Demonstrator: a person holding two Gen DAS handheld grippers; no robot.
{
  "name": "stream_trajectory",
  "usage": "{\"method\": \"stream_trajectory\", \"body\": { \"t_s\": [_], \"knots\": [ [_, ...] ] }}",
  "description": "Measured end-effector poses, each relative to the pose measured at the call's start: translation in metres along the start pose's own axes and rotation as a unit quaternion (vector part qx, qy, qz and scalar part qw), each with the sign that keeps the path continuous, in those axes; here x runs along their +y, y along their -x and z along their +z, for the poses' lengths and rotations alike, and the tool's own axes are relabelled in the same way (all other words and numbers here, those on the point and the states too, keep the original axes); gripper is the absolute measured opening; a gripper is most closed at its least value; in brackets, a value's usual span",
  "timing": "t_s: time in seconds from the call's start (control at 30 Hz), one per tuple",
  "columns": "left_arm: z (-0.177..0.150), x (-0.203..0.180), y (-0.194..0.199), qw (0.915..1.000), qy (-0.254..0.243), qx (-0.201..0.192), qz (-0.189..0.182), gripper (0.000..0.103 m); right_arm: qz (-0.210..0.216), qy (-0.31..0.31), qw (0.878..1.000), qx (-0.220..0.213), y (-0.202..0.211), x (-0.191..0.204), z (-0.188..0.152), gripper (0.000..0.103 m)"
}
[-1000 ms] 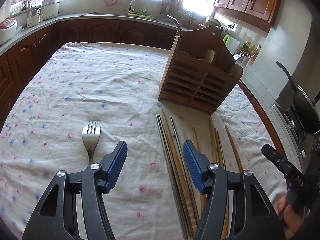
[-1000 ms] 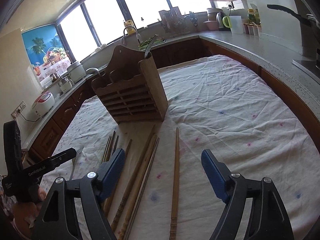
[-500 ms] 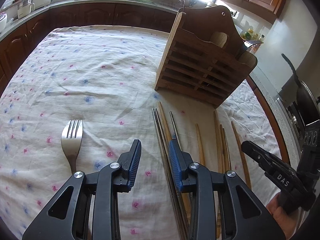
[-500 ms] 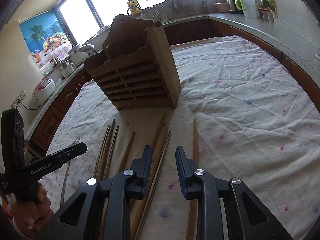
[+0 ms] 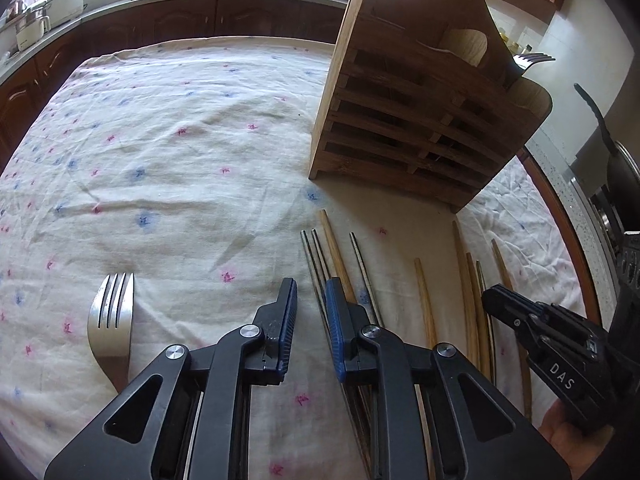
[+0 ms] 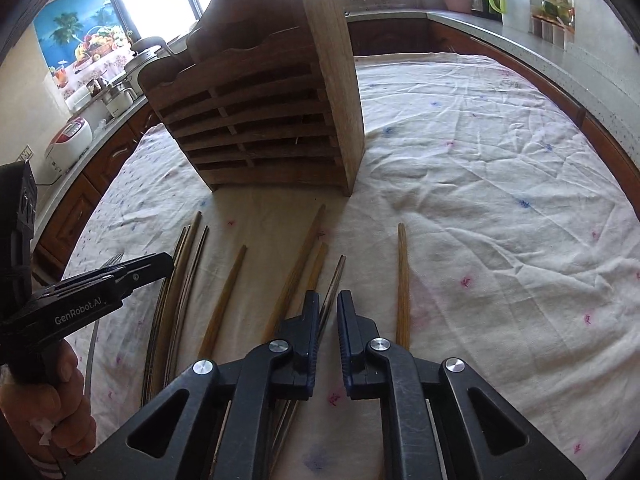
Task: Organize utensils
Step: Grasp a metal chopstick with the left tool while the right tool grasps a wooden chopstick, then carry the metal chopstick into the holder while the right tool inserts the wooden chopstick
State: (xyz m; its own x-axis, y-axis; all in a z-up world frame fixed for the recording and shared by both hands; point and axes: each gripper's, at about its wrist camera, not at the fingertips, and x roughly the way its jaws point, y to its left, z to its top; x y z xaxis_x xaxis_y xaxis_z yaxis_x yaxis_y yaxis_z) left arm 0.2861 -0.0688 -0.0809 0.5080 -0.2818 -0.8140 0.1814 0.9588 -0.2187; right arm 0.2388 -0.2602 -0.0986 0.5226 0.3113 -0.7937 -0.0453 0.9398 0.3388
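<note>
- Both of my grippers have dropped closer to the cloth since a second ago, and the wooden rack (image 5: 424, 120) fills far more of each view than it did.
- My left gripper (image 5: 311, 300) has just been closing; its blue ribbed pads stand a narrow gap apart, with two thin metal chopsticks (image 5: 316, 264) lying in line with that gap. I cannot tell whether the pads touch them yet.
- My right gripper (image 6: 328, 312) has also just been closing, and its jaws are nearly together, over a slim dark chopstick (image 6: 335, 280) that runs beneath them. Whether it is pinched I cannot tell.
- Round, tapered wooden chopsticks (image 6: 402, 276) lie loose on the cloth in rough parallel, tips toward the rack, mixed with the shiny metal ones.
- One steel fork (image 5: 112, 312) rests flat to the left, tines pointing away from me, well apart from the chopsticks.
- That slatted rack of brown wood stands upright just beyond the chopstick tips, with a scalloped back panel and a fork's tines (image 5: 536, 58) poking out at its far side.
- Underneath everything is a creased cream tablecloth (image 5: 180, 140) dotted with small pink and blue flowers.
</note>
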Motion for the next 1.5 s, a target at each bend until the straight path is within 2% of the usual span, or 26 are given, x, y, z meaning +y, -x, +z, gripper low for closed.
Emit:
{"method": "stream_trajectory", "body": {
  "t_s": [0.17, 0.43, 0.63, 0.9, 1.0, 1.17, 1.5],
  "knots": [
    [0.008, -0.001, -0.005, 0.9999, -0.012, 0.007, 0.002, 0.012, -0.014, 0.016, 1.000, 0.005, -0.006, 0.005, 0.007, 0.007],
    [0.021, -0.006, -0.013, 0.9987, -0.047, 0.017, 0.011, 0.008, -0.012, 0.023, 1.000, 0.013, -0.016, 0.007, 0.020, 0.007],
    [0.020, -0.006, -0.012, 0.9980, -0.060, 0.013, 0.010, 0.006, -0.015, 0.031, 0.999, 0.008, -0.016, 0.010, 0.020, 0.007],
    [0.008, 0.006, 0.002, 0.9993, -0.033, 0.016, -0.010, 0.004, 0.021, -0.010, 1.000, -0.020, 0.012, 0.005, 0.014, 0.004],
    [0.003, 0.007, 0.020, 0.9994, -0.028, 0.005, -0.019, 0.004, 0.034, -0.011, 0.999, -0.039, 0.034, 0.008, 0.014, 0.004],
    [-0.001, 0.008, 0.068, 0.9982, -0.026, -0.036, -0.040, 0.004, 0.053, -0.008, 0.996, -0.075, 0.075, 0.013, 0.016, 0.004],
    [-0.008, 0.002, 0.159, 0.9898, -0.029, -0.120, -0.072, 0.004, 0.066, 0.001, 0.988, -0.138, 0.141, 0.023, 0.017, 0.004]
  ]
}}
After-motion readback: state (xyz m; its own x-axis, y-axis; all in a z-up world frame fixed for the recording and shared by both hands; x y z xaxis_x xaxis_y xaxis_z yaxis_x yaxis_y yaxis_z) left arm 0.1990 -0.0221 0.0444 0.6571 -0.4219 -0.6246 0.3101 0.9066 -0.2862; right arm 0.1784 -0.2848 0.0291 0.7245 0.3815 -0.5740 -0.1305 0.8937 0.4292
